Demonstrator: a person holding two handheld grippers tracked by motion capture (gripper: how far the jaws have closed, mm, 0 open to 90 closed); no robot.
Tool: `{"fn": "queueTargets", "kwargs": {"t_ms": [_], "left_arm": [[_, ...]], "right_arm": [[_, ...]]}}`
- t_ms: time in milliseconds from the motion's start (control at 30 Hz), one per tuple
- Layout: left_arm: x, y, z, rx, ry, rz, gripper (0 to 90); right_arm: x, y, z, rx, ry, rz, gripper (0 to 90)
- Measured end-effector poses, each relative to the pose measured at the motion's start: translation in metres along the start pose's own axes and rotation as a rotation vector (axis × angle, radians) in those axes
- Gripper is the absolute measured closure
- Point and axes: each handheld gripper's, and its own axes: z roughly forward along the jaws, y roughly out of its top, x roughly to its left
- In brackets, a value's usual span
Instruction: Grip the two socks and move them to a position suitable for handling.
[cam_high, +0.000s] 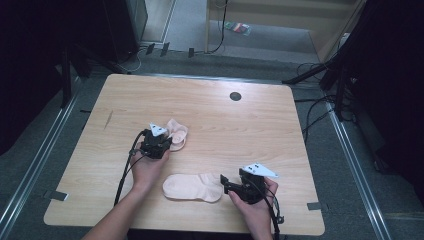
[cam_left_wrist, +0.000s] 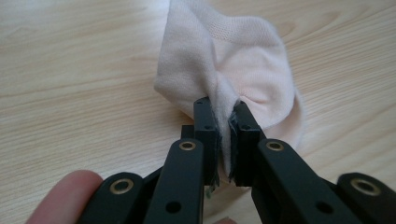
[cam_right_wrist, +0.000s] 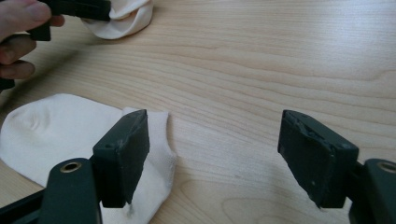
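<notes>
So the left gripper (cam_high: 161, 141) has its jaws clamped on a fold of the crumpled pale pink ankle sock (cam_left_wrist: 233, 65), and in the left gripper view a pleat of the fabric is squeezed tight between the two black pads. Only a pinch of cloth is held, so the rest of that sock bunches up and sags onto the light wood-grain bench (cam_high: 210, 110) just past the jaws. That looks like a grab at an edge so it can be lifted or dragged, probably toward its partner.

The partner is the flat cream-pink ankle sock (cam_high: 193, 187), lying smoothed out on the bench nearer the person than the crumpled one, with a bit of bare wood between the two. The right gripper (cam_high: 231, 186) sits just to the right of the flat sock, jaws wide apart and holding nothing. In the right gripper view, one jaw hangs over the cuff end of the flat sock and the other is over bare bench. Whether that jaw actually touches the cuff is hard to tell. My guess is it's lined up to pin or pick that cuff.

No boxes, bins or trays here.
</notes>
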Motion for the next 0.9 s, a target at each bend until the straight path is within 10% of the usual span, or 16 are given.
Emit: {"fn": "queueTargets", "kwargs": {"t_ms": [267, 433, 900], "left_arm": [[-0.005, -0.003, -0.036, -0.061, -0.086, 0.038, 85.1], [-0.012, -0.017, -0.057, -0.091, -0.188, 0.079, 85.0], [-0.024, -0.028, -0.058, -0.128, -0.269, 0.097, 84.9]], "right_arm": [[0.003, 0.003, -0.002, -0.019, -0.001, -0.009, 28.4], [0.011, 0.017, -0.001, -0.043, 0.087, 0.002, 39.3], [0.043, 0.066, 0.035, -0.061, 0.172, -0.041, 44.9]]}}
